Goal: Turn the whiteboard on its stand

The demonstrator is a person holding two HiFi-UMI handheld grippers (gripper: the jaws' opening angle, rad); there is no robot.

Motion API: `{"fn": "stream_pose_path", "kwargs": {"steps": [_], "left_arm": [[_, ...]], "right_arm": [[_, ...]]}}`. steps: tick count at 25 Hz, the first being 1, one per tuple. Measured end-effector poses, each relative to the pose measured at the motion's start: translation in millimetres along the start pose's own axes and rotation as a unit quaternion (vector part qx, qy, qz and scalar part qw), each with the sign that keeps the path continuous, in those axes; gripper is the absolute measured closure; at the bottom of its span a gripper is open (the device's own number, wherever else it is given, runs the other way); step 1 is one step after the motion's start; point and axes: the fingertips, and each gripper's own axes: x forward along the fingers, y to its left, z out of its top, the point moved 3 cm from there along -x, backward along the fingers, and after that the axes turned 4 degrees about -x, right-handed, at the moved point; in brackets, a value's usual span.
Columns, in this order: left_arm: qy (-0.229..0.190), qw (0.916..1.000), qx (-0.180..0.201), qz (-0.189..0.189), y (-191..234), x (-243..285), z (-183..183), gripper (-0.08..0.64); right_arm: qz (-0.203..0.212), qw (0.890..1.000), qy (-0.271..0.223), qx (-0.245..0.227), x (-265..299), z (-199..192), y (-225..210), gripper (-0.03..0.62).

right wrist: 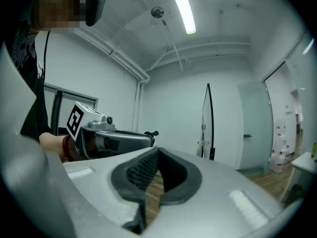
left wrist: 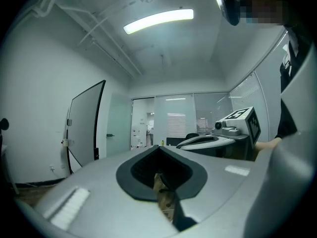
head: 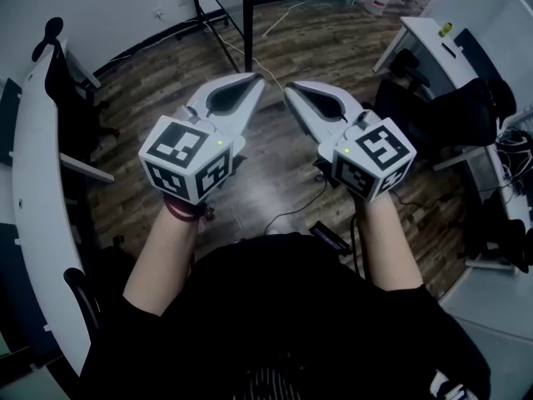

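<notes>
Left tongs (head: 255, 79) and right tongs (head: 290, 91) both clenched, empty, side by side over the wood floor (head: 333, 44). Whiteboard (left wrist: 87, 125) upright on its stand (left wrist: 73, 158) by the wall (left wrist: 34, 108), well apart from both.

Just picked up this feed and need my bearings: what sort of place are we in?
Most likely an office: white desks on wood-look flooring, a freestanding whiteboard, and glass partitions with blinds beyond.
</notes>
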Motion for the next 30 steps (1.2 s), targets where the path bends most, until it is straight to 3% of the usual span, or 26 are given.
{"fn": "stream_pose_path", "kwargs": {"steps": [8,16,30], "left_arm": [[-0.001,0.9999,0.008,-0.013,-26.0,39.9,-0.1,0.557],[0.016,0.9999,0.0,0.001,-50.2,65.5,-18.2,0.56],[0.033,0.9991,-0.024,-0.009,-0.6,88.4,-34.3,0.558]], "right_arm": [[0.01,1.0,-0.01,0.025,-25.4,-13.5,-28.2,0.591],[0.017,0.998,-0.015,0.052,-49.4,-35.9,-46.9,0.591],[-0.011,0.997,-0.005,0.075,-6.2,-52.3,-84.6,0.591]]}}
